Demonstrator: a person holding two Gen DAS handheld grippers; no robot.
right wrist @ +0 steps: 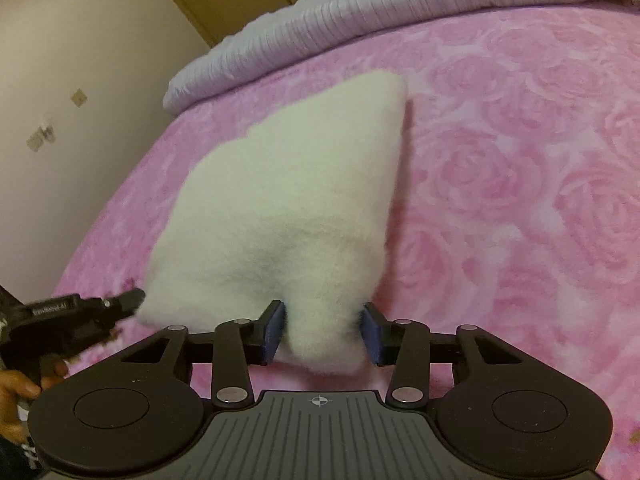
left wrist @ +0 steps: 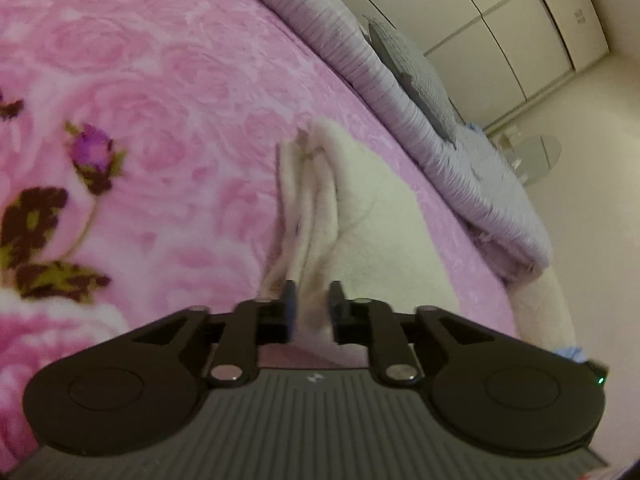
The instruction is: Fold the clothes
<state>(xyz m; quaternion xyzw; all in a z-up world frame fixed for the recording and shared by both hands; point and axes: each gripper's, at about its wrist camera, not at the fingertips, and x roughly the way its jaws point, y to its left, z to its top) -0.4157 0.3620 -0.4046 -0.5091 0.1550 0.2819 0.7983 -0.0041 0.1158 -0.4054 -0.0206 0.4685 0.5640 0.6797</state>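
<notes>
A white fluffy garment (right wrist: 288,192) lies folded on the pink rose-patterned blanket (right wrist: 520,200). My right gripper (right wrist: 322,330) is shut on its near edge, with the thick cloth bunched between the blue pads. My left gripper (left wrist: 312,304) is shut on the layered edge of the same garment (left wrist: 372,216), seen side-on with several folded layers. The left gripper also shows in the right wrist view (right wrist: 124,300) at the garment's left corner.
A lilac striped duvet (left wrist: 360,64) is rolled along the far side of the bed, with a grey pillow (left wrist: 420,80) on it. Cream wardrobe doors (left wrist: 500,20) stand beyond. The bed's edge and a wall (right wrist: 80,80) are to the left in the right wrist view.
</notes>
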